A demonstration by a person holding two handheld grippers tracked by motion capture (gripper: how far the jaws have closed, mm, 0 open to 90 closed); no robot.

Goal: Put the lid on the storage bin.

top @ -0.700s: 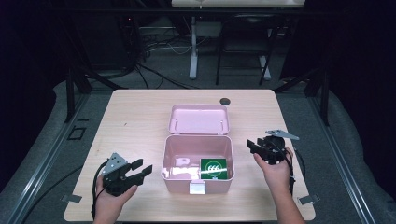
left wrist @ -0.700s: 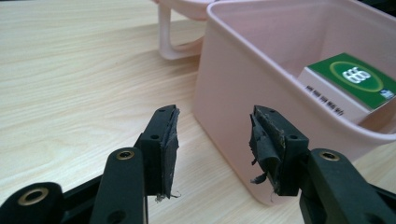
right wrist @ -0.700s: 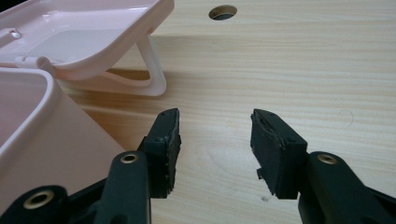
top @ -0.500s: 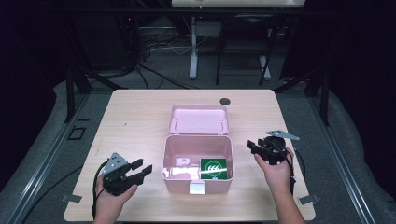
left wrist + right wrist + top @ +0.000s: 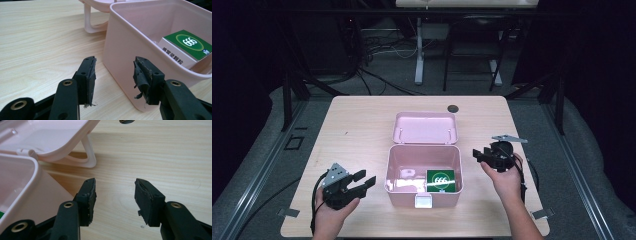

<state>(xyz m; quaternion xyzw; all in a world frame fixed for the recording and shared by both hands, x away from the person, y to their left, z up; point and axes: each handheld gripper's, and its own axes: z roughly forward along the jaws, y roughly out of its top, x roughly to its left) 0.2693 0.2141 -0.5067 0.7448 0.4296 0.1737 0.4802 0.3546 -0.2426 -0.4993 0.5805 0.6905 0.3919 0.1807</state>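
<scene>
A pink plastic box [image 5: 398, 170] stands open in the middle of the table, its lid [image 5: 424, 127] folded back flat behind it. Inside, at the right, lies a green and white carton [image 5: 441, 180] marked 666 [image 5: 190, 43]. My left gripper [image 5: 366, 180] hovers open just left of the box, its jaws aimed at the box's near wall [image 5: 120, 52]. Right of the box, my right gripper [image 5: 477, 155] is held open with nothing between its jaws; the box edge [image 5: 22, 185] and the lid [image 5: 50, 137] lie to its left.
A round dark hole [image 5: 453, 108] sits in the wooden tabletop [image 5: 352, 130] behind the lid. A white latch [image 5: 423, 201] hangs on the box's front. Dark floor, cables and metal frames surround the table.
</scene>
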